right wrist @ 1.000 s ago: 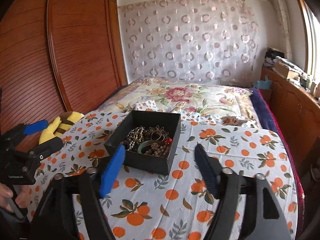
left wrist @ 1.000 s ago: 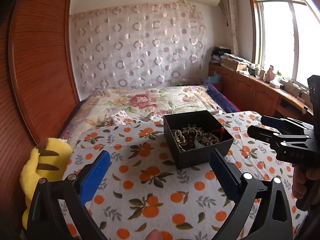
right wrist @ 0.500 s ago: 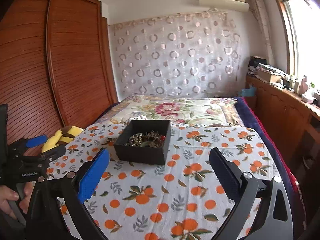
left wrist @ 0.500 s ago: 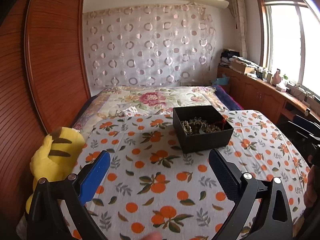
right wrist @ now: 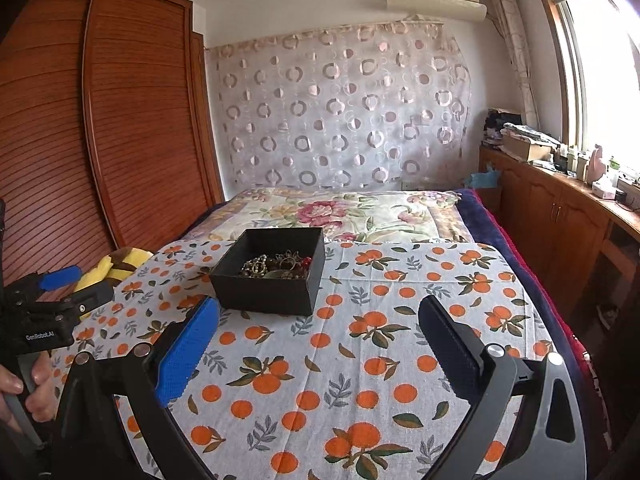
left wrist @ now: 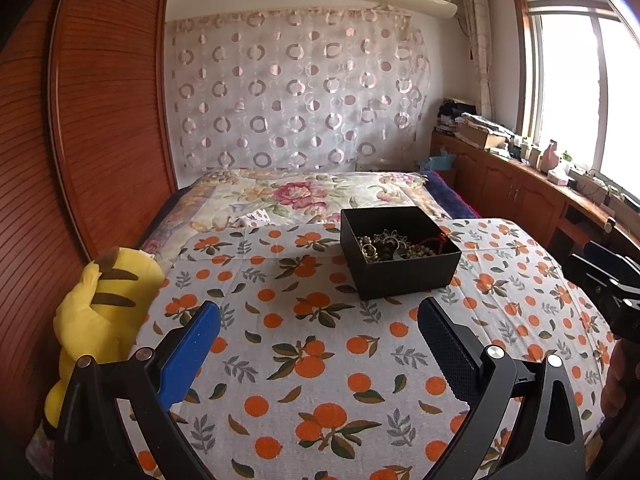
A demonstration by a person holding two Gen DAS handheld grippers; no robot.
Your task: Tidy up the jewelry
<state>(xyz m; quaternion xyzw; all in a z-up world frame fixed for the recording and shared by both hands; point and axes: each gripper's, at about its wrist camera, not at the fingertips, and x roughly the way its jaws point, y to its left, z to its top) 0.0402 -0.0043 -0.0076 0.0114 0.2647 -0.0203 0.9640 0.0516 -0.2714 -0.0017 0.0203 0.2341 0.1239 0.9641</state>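
Both grippers have been drawn back from the open black cardboard box [left wrist: 400,254] of tangled jewelry [right wrist: 276,266] — farther off than before. The left gripper [left wrist: 318,330] and right gripper [right wrist: 318,326] are held spread, empty.

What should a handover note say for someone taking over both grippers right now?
Left gripper: open, empty, held back from the box.
Right gripper: open, empty, also short of the box.
The box sits open on the orange-print cloth, with the jewelry in a tangled heap inside.
Done: nothing visible; no piece lies outside the box.
Left: reach in, lift pieces out one at a time and sort them.
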